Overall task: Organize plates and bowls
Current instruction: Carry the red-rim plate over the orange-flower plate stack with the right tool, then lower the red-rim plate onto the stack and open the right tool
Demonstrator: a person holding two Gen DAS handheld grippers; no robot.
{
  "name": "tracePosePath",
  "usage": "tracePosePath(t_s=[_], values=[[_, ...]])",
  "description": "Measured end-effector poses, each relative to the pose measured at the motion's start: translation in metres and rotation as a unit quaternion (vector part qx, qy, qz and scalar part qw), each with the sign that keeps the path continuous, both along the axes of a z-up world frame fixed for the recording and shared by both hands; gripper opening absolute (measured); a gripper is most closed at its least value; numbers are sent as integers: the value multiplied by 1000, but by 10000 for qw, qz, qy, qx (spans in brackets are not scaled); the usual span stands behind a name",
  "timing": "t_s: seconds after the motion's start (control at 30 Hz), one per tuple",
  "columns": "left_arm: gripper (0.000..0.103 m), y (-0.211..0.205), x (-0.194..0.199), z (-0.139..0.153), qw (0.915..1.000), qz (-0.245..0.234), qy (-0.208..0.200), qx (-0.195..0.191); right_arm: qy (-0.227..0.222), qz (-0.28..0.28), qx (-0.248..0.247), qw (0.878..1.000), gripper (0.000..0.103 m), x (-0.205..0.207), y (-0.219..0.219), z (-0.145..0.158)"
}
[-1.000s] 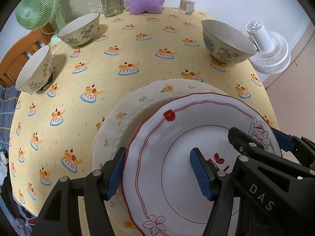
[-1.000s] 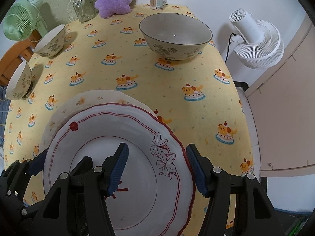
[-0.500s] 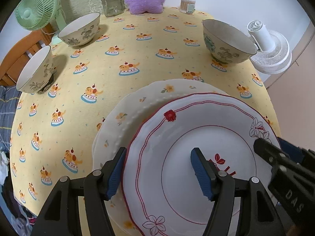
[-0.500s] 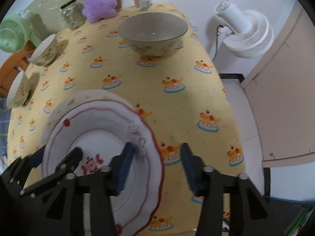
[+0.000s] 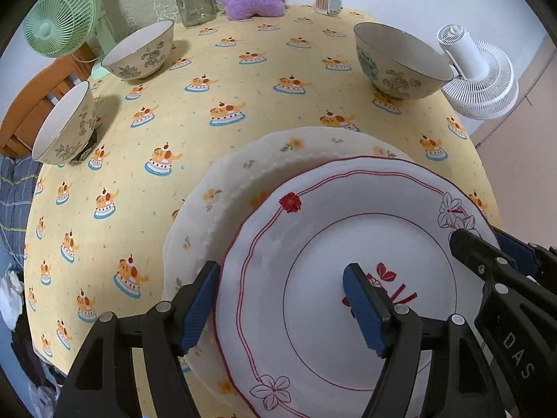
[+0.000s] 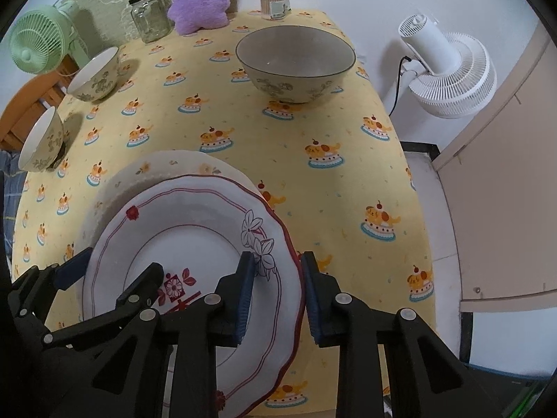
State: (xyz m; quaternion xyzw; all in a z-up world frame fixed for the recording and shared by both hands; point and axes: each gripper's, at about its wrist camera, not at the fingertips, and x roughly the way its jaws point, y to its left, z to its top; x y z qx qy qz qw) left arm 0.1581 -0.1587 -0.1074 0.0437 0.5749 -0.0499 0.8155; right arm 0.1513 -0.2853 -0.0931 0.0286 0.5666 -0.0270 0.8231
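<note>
Both tools are matte black plastic frames with angular, open-triangle arms. The left gripper (image 5: 280, 308) and right gripper (image 6: 275, 297) carry ribbed blue pads, silver screw heads at the joints, and white "DAS" lettering.

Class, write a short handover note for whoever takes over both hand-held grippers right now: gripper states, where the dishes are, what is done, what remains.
Left hand-held gripper: open, jaws just widening, straddling the left rim of the red-trimmed plate.
Right hand-held gripper: jaws just closing around that plate's right rim; whether they pinch it yet is unclear.
Red-trimmed plate lies on the floral plate, offset toward the near right.
Large bowl stands far right; two small bowls far left, apart.
Done: plates stacked.
Left: probably centre the top plate, then gather the bowls.
</note>
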Motion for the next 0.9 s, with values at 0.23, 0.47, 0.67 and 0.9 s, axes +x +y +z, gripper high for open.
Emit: tracePosePath(t_s=[0.23,0.47,0.67,0.9], values=[[81,-5,-5,-1,9997,-129,72,212,7,52,-95,9999,29,1,3,1],[83,1,-8,5,9998,-119,-21,127,-27,73,-181,9998,30,1,9,2],[84,22,-3,8,9999,124,-58,-24,-114,44,-175,9998,30,3,15,5],[87,32,0,7,9997,117,-53,-188,-73,-71,-253,9996,34,10,22,-2]])
